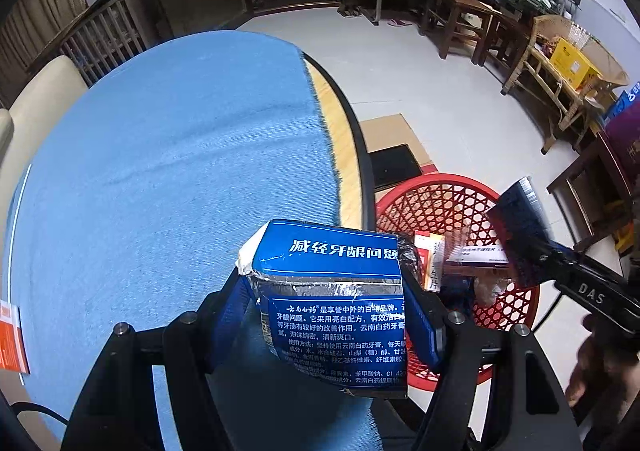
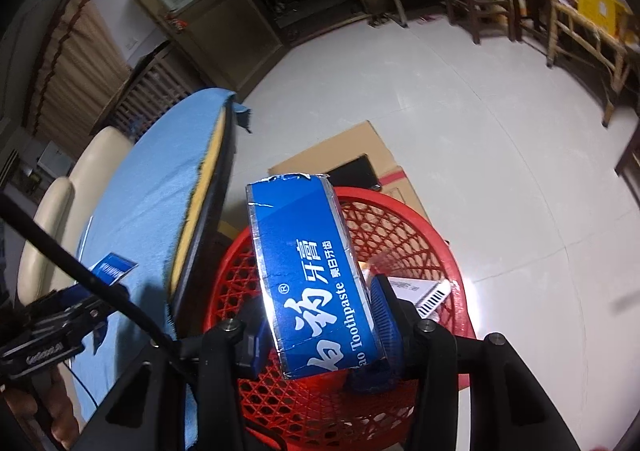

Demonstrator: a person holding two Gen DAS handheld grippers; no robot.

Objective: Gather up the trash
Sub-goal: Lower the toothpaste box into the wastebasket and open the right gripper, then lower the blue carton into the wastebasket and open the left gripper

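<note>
My left gripper (image 1: 326,291) is shut on a torn blue toothpaste box (image 1: 332,307), held over the right edge of the table above the blue cloth (image 1: 160,171). The red mesh basket (image 1: 440,203) stands on the floor just to its right, with a white and orange medicine box (image 1: 476,255) inside. My right gripper (image 2: 320,315) hangs over the basket (image 2: 400,235) with a second blue toothpaste box (image 2: 308,263) between its fingers. That box leans on the right pad and a thin gap shows at the left pad, so the jaws stand open. A white barcoded box (image 2: 428,291) lies in the basket.
An orange and white packet (image 1: 12,335) lies on the cloth at the far left. Flat cardboard (image 2: 340,155) and a dark mat (image 1: 394,167) lie on the floor behind the basket. Wooden chairs (image 1: 460,15) and cluttered benches (image 1: 560,71) line the far wall.
</note>
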